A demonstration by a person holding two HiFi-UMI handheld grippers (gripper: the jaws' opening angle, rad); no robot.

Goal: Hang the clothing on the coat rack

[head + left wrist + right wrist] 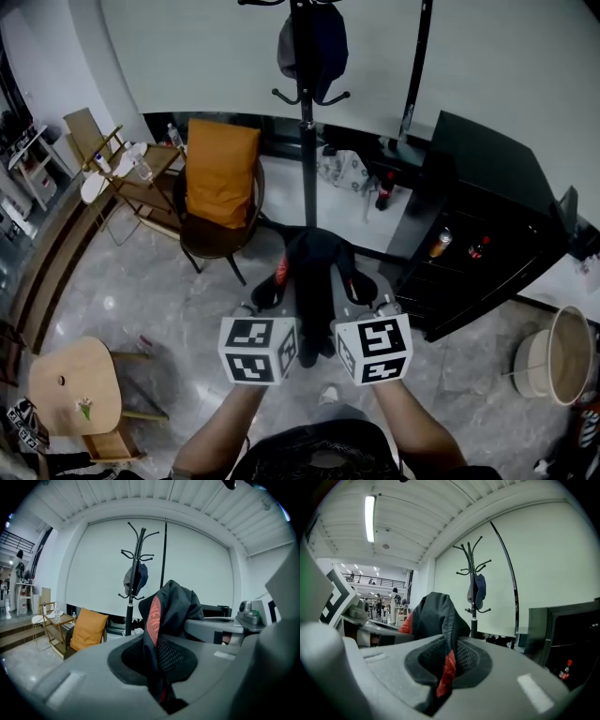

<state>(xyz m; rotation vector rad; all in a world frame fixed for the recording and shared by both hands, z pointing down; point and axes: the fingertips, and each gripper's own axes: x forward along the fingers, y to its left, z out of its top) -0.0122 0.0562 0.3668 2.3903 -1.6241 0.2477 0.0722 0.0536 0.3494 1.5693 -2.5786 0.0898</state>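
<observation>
Grey marbled floor (187,300): polished stone that runs under all the furniture to a plain white wall (187,56).
Far left: a small round wooden table (75,380) sits low in the head view. Behind it is a wooden shelf trolley (141,187) with bottles on top.
Chair (211,239): dark, with an orange cushion (222,173) propped against its back, just left of the rack.
Left gripper (161,693): jaws closed tight on a fold of the jacket, with cloth bunching up out of the pinch.
Jacket (314,281): black with red mesh panels, held up off the floor between the two grippers. None of it is on a hook.
Coat rack (307,141): an upright black pole with curved hooks, standing beyond the jacket. A dark blue item (314,42) hangs high on it.
Right gripper (440,691): jaws clamped on another fold, a red strip trailing down through the pinch.
Right side: a black cabinet (478,216) with a red bottle (382,190) on the floor near it. A pale round basket (562,356) stands at the lower right.
Head view only: the person's forearms, both marker cubes and the floor.
Left gripper view only: the ribbed white ceiling, with the cushion and trolley left of the rack.
Right gripper view only: a lit strip light (370,517), and a far hall with a railed upper level where a person (395,599) stands.
</observation>
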